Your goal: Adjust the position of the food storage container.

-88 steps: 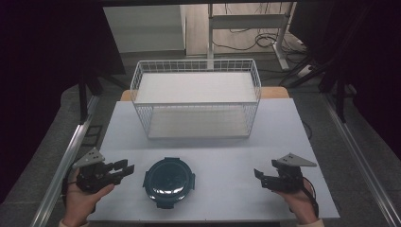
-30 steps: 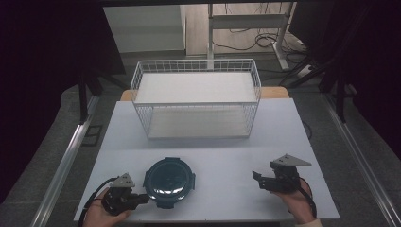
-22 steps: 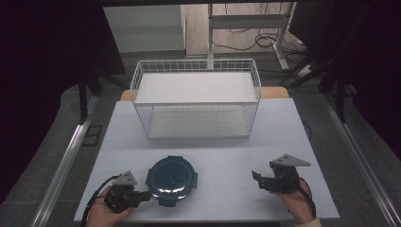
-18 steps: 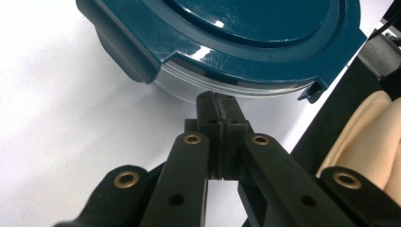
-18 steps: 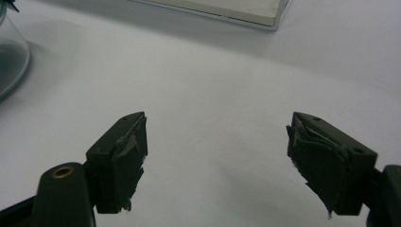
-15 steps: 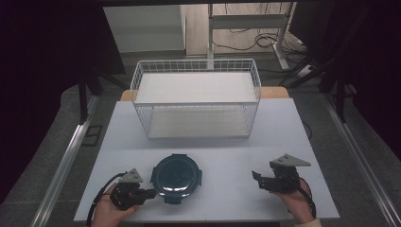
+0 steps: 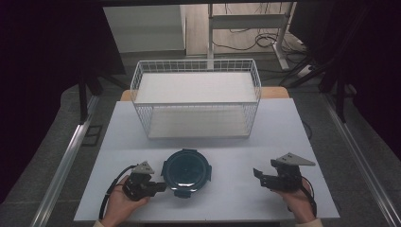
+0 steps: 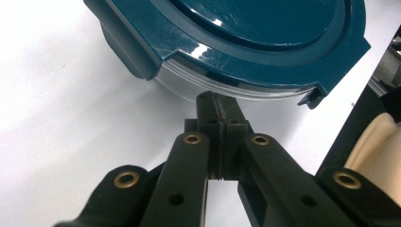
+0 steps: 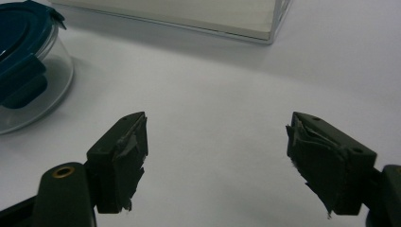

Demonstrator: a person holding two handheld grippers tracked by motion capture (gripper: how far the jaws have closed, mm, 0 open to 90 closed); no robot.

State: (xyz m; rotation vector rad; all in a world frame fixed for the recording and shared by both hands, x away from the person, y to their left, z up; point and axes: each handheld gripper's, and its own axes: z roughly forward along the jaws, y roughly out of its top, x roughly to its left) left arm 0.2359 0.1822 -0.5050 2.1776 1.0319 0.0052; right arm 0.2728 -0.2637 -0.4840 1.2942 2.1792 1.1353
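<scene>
- High view: the round container with a teal clip lid point(image 7: 187, 171) sits on the white table point(image 7: 283, 127), in front of the wire basket point(image 7: 196, 101); left gripper point(image 7: 158, 186) just beside it.
- Left gripper view: jaws pressed together, empty — tips seemingly touching the container's clear wall.
- Right gripper view: the right gripper point(image 9: 215, 156) stands wide apart, holding nothing, the container well off.

A white table point(image 7: 283, 123) is standing in the middle of a dim room, catching most of the light. Grey floor point(image 7: 56, 127) is spreading out on both sides of the table, and metal rails point(image 7: 66, 161) are running along it left and right. Beyond the table's far edge, a desk frame point(image 7: 246, 19) is standing with cables point(image 7: 255, 42) trailing beneath it. Darkness is closing in around the table's far corners.
</scene>
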